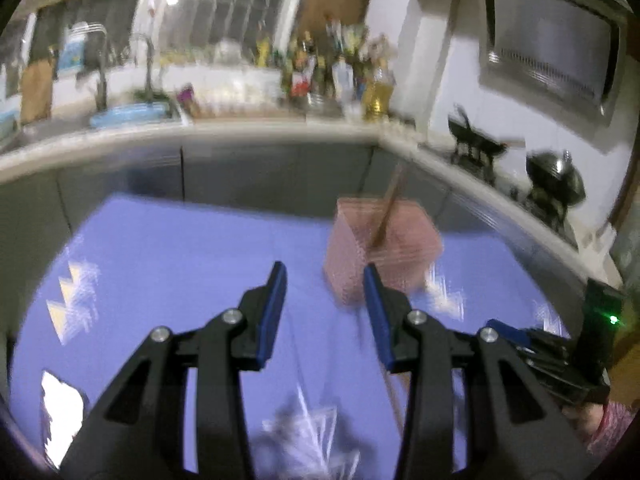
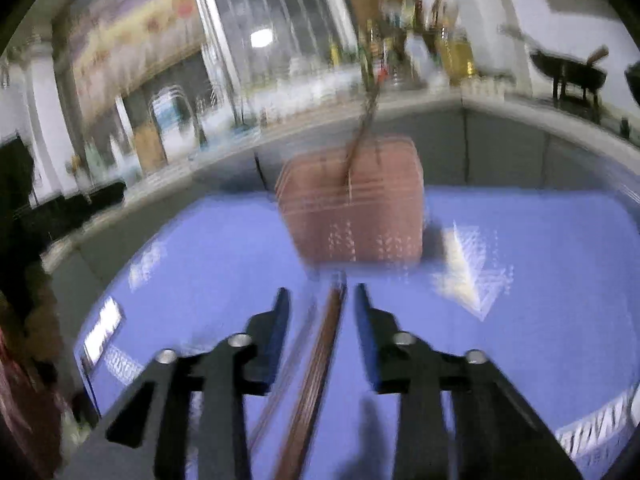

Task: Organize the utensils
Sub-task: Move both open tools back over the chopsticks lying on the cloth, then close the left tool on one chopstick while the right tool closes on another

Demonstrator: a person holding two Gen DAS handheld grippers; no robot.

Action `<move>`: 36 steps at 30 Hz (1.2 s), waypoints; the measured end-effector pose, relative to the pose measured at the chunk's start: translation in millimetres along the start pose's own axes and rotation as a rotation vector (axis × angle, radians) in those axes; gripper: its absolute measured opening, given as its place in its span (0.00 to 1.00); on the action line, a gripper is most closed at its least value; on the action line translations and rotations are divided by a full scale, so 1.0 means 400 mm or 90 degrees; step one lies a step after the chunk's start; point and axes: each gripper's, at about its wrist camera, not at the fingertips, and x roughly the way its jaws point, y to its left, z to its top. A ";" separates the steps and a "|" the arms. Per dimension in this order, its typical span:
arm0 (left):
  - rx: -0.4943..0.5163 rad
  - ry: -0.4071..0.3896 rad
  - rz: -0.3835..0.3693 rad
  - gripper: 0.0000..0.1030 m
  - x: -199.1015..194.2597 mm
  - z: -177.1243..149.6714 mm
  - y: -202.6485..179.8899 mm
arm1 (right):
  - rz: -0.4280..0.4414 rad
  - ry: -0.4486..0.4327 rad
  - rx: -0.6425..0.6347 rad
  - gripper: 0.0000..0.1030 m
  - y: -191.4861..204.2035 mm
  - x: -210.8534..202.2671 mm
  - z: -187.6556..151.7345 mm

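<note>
blurrily, pink square mesh holder (image 1: pixel 384 248).

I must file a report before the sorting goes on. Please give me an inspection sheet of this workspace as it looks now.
Surface: blue cloth with pale printed patterns covers the table.
Job's things: pink mesh holder stands upright with one brown stick leaning in it; a second brown stick lies on the cloth.
Clutter: nothing seen on the cloth; the pictures are blurred.
Grippers: left hand-held gripper open, nothing between its jaws; right hand-held gripper open, jaws either side of the lying stick, not pressing it.
Cables: nothing seen.
Surroundings: kitchen counter with bottles, sink, dark pots.
</note>
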 end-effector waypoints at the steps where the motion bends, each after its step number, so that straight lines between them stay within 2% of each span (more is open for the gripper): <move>1: 0.005 0.034 -0.011 0.37 0.021 -0.039 -0.007 | -0.001 0.024 -0.001 0.20 0.003 0.013 -0.025; 3: 0.015 0.088 -0.031 0.35 0.057 -0.108 -0.026 | 0.002 0.075 -0.003 0.17 0.008 0.039 -0.087; 7: 0.024 0.188 -0.082 0.31 0.131 -0.219 -0.079 | 0.019 0.121 -0.004 0.17 0.026 0.053 -0.160; 10: 0.030 0.223 -0.100 0.31 0.162 -0.260 -0.107 | 0.051 0.142 0.014 0.17 0.033 0.061 -0.176; 14: 0.035 0.259 -0.102 0.31 0.196 -0.298 -0.129 | 0.036 0.156 0.006 0.17 0.049 0.073 -0.181; 17: 0.038 0.269 -0.097 0.31 0.210 -0.305 -0.136 | 0.008 0.149 0.027 0.17 0.013 0.070 -0.174; 20: 0.043 0.278 -0.093 0.31 0.223 -0.315 -0.150 | 0.008 0.140 0.066 0.17 -0.029 0.058 -0.168; 25: 0.065 0.287 -0.081 0.31 0.250 -0.322 -0.181 | 0.011 0.125 0.061 0.17 -0.037 0.036 -0.164; 33: 0.094 0.284 -0.048 0.31 0.263 -0.324 -0.198 | 0.016 0.132 0.039 0.17 -0.030 0.062 -0.166; 36: 0.110 0.281 -0.024 0.25 0.270 -0.322 -0.205 | -0.005 0.140 0.034 0.17 -0.035 0.081 -0.166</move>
